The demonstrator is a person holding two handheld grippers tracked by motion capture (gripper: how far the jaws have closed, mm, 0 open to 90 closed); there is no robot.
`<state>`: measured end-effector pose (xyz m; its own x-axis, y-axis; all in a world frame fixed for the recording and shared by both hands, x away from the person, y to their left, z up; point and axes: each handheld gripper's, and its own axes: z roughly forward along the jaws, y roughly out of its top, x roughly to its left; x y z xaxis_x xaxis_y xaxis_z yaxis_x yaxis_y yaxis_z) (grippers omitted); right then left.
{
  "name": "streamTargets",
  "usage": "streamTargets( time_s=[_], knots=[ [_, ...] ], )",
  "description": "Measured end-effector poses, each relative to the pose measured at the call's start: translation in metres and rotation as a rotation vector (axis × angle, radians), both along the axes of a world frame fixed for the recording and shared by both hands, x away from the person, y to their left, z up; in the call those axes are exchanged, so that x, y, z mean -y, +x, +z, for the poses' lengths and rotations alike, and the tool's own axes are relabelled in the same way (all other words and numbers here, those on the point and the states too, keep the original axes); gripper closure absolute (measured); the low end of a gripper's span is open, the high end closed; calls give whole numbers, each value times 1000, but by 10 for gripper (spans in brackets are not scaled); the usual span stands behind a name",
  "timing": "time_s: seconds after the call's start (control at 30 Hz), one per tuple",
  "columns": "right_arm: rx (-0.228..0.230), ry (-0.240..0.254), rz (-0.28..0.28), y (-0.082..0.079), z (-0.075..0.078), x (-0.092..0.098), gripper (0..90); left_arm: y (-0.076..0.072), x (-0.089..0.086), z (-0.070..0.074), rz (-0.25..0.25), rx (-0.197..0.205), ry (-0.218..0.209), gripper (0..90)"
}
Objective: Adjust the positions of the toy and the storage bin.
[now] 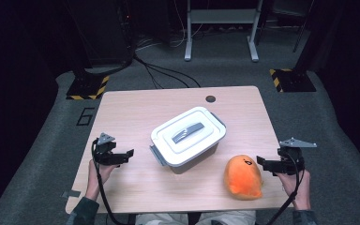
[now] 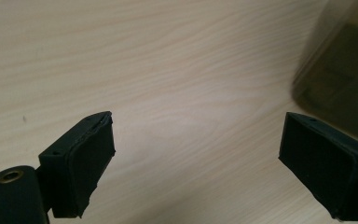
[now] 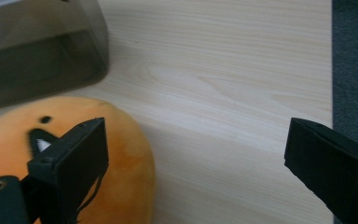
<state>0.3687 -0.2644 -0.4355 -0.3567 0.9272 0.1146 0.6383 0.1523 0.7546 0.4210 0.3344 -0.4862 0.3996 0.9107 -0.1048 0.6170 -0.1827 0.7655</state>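
A lidded plastic box (image 1: pixel 187 139) with a white lid and a grey handle (image 1: pixel 188 132) sits mid-table; its smoky wall (image 2: pixel 340 79) shows in the left gripper view and again (image 3: pixel 37 56) in the right gripper view. An orange plush toy (image 1: pixel 243 177) lies at the front right, by the box. My left gripper (image 1: pixel 127 155) hovers left of the box, open, bare wood between its jaws (image 2: pixel 196 163). My right gripper (image 1: pixel 261 163) is just right of the plush toy (image 3: pixel 74 154), open with nothing between its jaws (image 3: pixel 196 163).
The wooden table (image 1: pixel 136 108) has a round cable hole (image 1: pixel 210 99) near its far edge. Grey carpet (image 3: pixel 354 65) lies beyond the right edge. Stand bases with yellow-black tape (image 1: pixel 88 87) and a white frame (image 1: pixel 220 28) sit behind the table.
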Motion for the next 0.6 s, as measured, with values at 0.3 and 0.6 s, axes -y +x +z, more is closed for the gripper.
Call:
streamTargets(
  time_s=[0.3,0.6],
  knots=[
    [-32,20,52,-5,6,-25,0,-1,-10,-39,74,-53,7,19],
    [-75,29,93,-9,3,-45,0,-3,-1,-44,76,-31,80,0]
  ],
)
